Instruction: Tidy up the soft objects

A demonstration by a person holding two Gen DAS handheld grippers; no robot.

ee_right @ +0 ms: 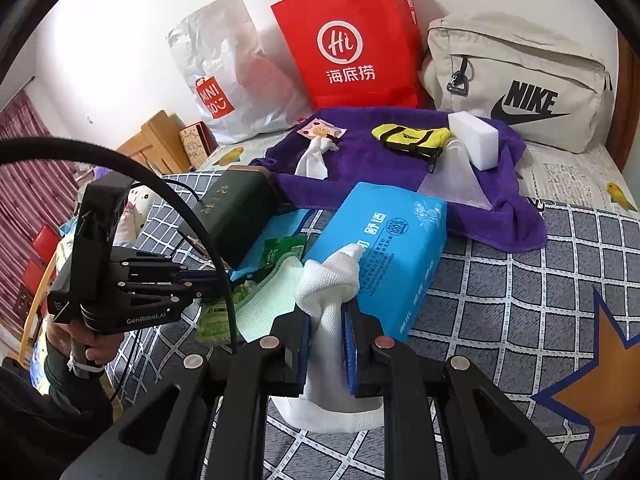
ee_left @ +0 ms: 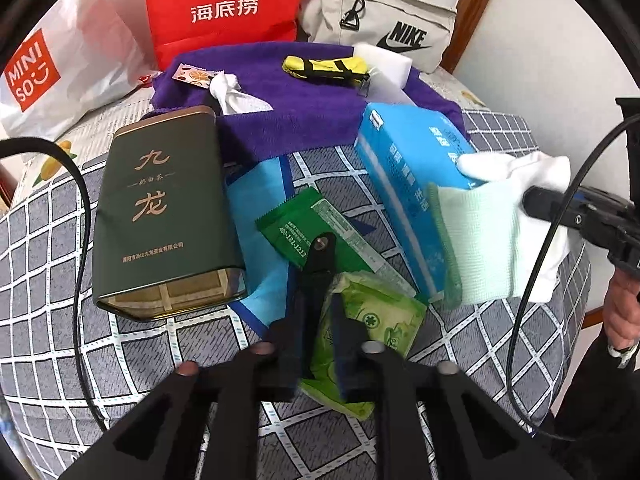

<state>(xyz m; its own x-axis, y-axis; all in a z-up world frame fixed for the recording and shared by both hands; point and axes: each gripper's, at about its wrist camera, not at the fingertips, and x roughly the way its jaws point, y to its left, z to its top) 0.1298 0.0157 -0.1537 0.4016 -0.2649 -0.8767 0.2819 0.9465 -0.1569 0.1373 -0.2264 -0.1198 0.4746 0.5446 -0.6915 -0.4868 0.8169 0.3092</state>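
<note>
- A bed covered in a grey checked sheet (ee_right: 520,280) is strewn with soft goods and packets; the task is to tidy the soft things.
- Right gripper (ee_right: 326,344): seen from its own camera at 6 o'clock, its blue-padded jaws are clamped on a white sock (ee_right: 328,292), bunched upright between them, with the loose end hanging below.
- A pale green sock (ee_right: 264,300) lies just beside the white one, at its 9 o'clock, touching it.
- Left gripper (ee_left: 320,336): in its own view at 6 o'clock, its jaws are drawn close on a green tissue pack (ee_left: 376,320), pinching the wrapper's near edge. The grip looks shallow.
- A blue tissue pack (ee_right: 392,248) lies just beyond the socks, at 12 o'clock from the right gripper.
- A dark green tea tin (ee_left: 160,208) lies on its side at 9 o'clock in the left view.
- Further back, at 12 o'clock, a purple towel (ee_right: 360,172) holds a knotted white cloth (ee_right: 316,156), a yellow pouch (ee_right: 408,136) and a white sponge (ee_right: 474,136).
- Step in hand, as a judgement: both grippers have taken hold of soft items and neither has been carried anywhere yet.
- Next move, as a judgement: lift each item clear and carry it toward the towel at 12 o'clock, which looks like the gathering place, keeping the black cable (ee_right: 192,208) from snagging.
</note>
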